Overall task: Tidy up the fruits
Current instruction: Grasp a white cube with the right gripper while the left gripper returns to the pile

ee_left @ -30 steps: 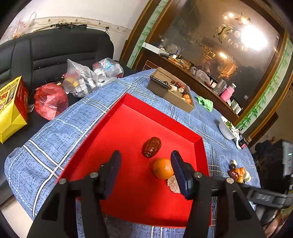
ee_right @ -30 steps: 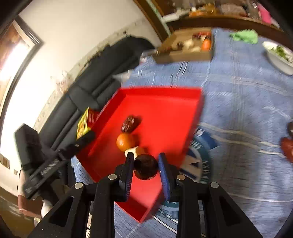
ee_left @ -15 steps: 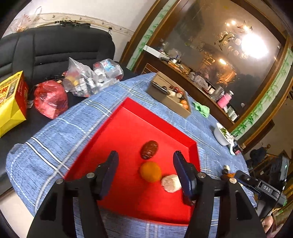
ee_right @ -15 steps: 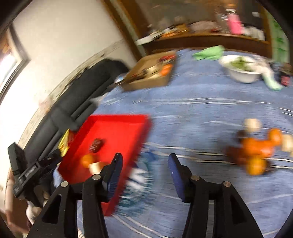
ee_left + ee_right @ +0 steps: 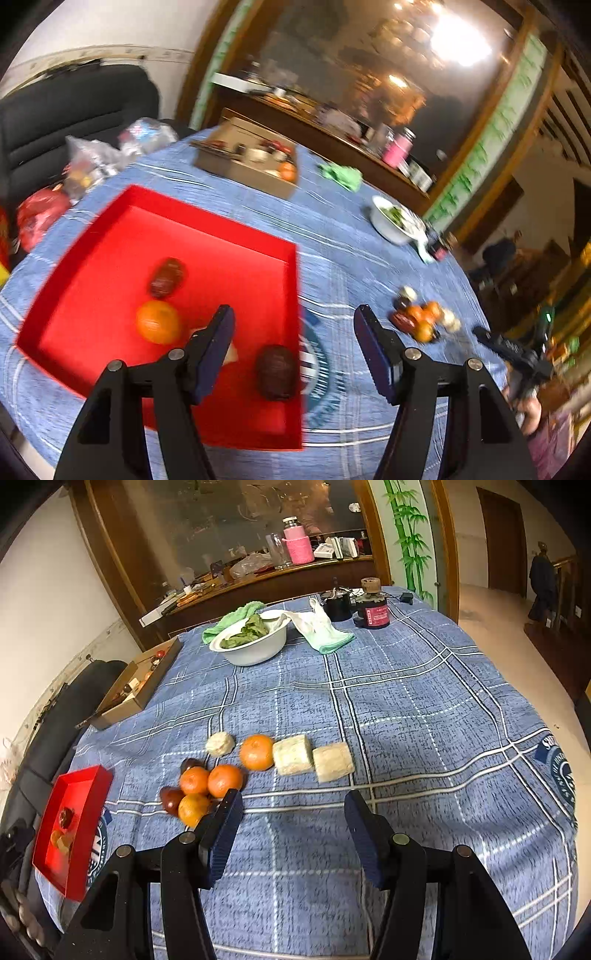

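The red tray [image 5: 110, 236] lies ahead and to the left of the left gripper [image 5: 293, 347]. It holds a dark date [image 5: 167, 277] farthest from the gripper, an orange [image 5: 158, 321] nearer, a pale piece [image 5: 229, 354] half hidden behind the left finger, and a dark round fruit [image 5: 276, 372] by the tray's near right corner, just ahead of the gap between the fingers. A second ago that dark fruit was clamped in the right gripper [image 5: 291, 823] over the tray; now it lies in the tray, and the right gripper has swung away to the loose fruit on the desk [image 5: 424, 709].

Both grippers' jaws have just been opening and stand apart with nothing between them. The left gripper's view has shifted right, past the tray's right wall.

Ahead of the right gripper, left of its left finger, sits a cluster of three oranges [image 5: 210, 782] with two dark fruits; beyond lie a fourth orange [image 5: 256, 752] and three pale pieces [image 5: 314, 760]. A white bowl [image 5: 255, 650] of greens and a cardboard box [image 5: 136, 690], seemingly holding small items, sit farther off. Ahead and right of the right gripper the blue checked cloth is open up to the desk's curved edge.
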{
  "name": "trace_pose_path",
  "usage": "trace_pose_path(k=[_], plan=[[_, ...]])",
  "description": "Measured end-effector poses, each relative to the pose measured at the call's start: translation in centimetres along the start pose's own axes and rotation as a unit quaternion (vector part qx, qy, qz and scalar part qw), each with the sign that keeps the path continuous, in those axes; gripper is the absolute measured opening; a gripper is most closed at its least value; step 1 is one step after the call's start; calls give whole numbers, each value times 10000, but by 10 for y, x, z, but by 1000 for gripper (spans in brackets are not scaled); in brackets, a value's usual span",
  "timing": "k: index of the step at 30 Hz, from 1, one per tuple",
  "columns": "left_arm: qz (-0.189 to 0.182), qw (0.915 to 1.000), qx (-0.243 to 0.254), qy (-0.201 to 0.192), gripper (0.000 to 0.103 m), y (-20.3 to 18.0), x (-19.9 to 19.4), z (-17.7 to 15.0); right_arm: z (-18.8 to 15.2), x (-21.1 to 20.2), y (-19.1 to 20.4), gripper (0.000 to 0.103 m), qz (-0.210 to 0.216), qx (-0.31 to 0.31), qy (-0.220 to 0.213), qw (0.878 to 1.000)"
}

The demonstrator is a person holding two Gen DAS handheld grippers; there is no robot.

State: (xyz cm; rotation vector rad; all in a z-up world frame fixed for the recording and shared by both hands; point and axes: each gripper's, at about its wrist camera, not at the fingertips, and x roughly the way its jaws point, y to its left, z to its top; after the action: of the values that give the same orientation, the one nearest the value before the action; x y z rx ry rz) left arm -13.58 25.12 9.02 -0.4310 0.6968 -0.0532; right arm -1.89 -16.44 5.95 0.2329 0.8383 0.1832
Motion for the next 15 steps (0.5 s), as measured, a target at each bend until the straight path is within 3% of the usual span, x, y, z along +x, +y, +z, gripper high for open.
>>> trace_pose_path(k=[4,10,15], plan=[[-25,9994,305,184,66,-29,11,-4,13,19,-7,62,-97,45,-117,9999],[137,9960,814,351,66,-62,26,-11,25,54,9,62,-202,-471,-16,9987],[236,9923,1079,558,66,-78,45,-14,23,73,34,61,-889,-1632,53,9826]])
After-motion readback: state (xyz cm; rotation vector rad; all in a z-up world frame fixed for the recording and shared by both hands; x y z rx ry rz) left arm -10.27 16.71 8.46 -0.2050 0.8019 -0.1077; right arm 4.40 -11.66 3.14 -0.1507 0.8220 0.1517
